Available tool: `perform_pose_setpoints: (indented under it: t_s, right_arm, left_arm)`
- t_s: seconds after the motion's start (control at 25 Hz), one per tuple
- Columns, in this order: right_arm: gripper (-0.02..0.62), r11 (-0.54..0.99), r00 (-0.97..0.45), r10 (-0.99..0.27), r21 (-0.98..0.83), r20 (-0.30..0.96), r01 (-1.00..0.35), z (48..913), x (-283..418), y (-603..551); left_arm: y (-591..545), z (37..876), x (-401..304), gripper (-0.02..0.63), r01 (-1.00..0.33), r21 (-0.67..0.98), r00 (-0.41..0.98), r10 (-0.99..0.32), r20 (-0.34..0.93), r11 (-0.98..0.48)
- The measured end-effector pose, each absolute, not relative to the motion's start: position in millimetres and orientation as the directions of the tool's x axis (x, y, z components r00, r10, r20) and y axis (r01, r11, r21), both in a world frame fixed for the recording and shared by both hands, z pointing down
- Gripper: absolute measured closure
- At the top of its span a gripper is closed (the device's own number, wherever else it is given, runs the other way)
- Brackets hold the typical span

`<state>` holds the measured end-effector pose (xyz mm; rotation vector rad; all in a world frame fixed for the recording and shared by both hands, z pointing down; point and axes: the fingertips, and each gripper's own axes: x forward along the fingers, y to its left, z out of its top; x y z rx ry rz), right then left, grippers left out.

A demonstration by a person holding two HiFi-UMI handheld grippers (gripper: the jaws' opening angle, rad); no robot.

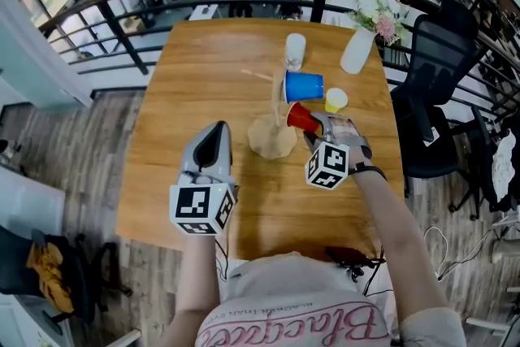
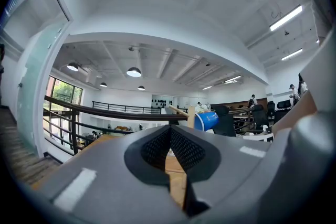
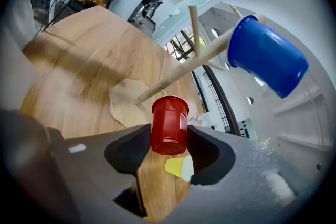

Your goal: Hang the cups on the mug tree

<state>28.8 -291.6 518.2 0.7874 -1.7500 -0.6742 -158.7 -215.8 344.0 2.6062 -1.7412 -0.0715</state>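
Observation:
The wooden mug tree (image 1: 275,134) stands mid-table with a blue cup (image 1: 304,86) hung on one of its pegs. My right gripper (image 1: 313,126) is shut on a red cup (image 1: 301,117), held tilted just right of the tree's base. In the right gripper view the red cup (image 3: 169,124) sits between both pads, its mouth close to the end of a bare peg (image 3: 178,73), with the blue cup (image 3: 268,57) above. A yellow cup (image 1: 335,100) lies on the table beside it. My left gripper (image 1: 214,134) hovers left of the tree, shut and holding nothing.
A clear cup (image 1: 295,50) and a white vase of flowers (image 1: 357,51) stand at the far side of the wooden table (image 1: 203,77). A black office chair (image 1: 439,85) is to the right. A railing runs behind the table.

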Motion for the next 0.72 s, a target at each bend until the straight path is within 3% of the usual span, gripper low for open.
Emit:
perform_pose_setpoints:
  t_s: [0.36,0.56,0.72]
  right_arm:
    - [0.39,0.639,-0.268,-0.758,0.759,0.594,-0.124,521.0,4.6,-290.9]
    - [0.331,0.639,-0.294,-0.765,0.735,0.573,-0.227,509.7,10.0,-290.4]
    - [0.324,0.645,-0.333,-0.763,0.685,0.554,-0.339,493.2,18.1,-285.2]
  left_arm:
    - [-213.9,343.3,-165.5,0.588,-0.93,0.037,0.365,-0.93,-0.039,-0.367]
    - [-213.7,344.3,-165.0,0.588,-0.931,0.036,0.363,-0.931,-0.033,-0.364]
    - [-214.6,345.7,-169.0,0.588,-0.933,0.035,0.358,-0.934,-0.026,-0.358]
